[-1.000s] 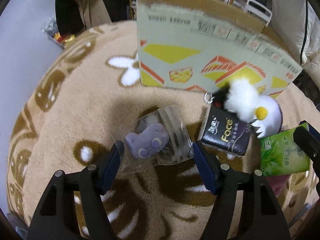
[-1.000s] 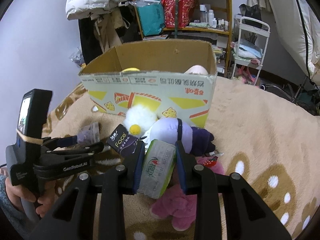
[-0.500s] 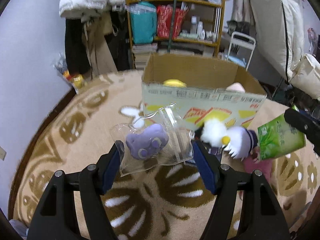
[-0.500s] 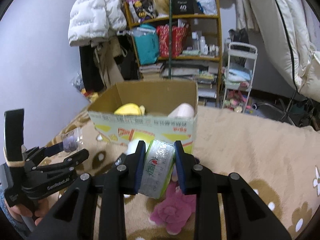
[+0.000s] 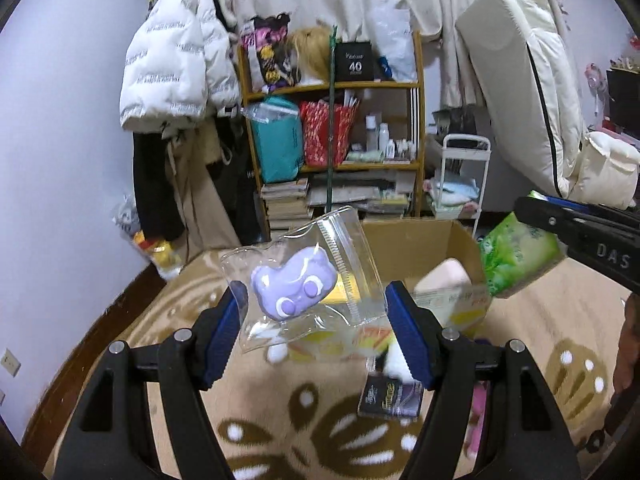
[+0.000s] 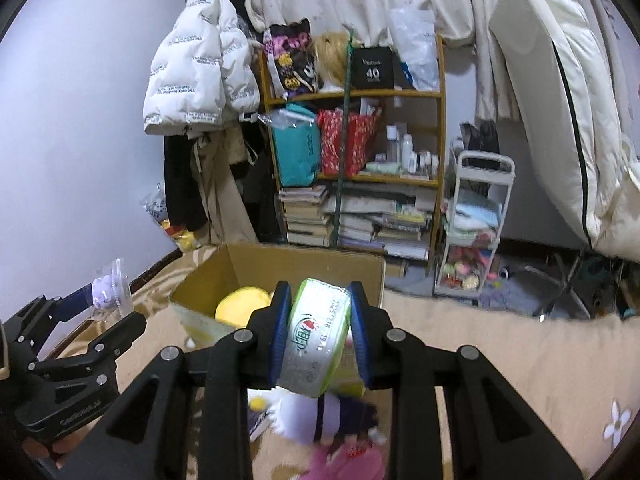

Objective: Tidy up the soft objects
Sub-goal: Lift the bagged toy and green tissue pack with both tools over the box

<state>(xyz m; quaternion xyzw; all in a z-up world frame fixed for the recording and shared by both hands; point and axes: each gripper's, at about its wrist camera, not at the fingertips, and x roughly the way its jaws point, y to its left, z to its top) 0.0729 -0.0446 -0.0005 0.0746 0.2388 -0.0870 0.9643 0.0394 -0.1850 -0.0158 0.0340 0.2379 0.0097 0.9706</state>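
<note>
Both loads have come up off the patterned blanket (image 5: 304,412): the left gripper (image 5: 316,320) has lifted the clear bag with the purple toy (image 5: 294,286), the right gripper (image 6: 320,330) the green tissue pack (image 6: 318,340), to the height of the cardboard box (image 6: 280,264) rim, whose inside now shows.
</note>
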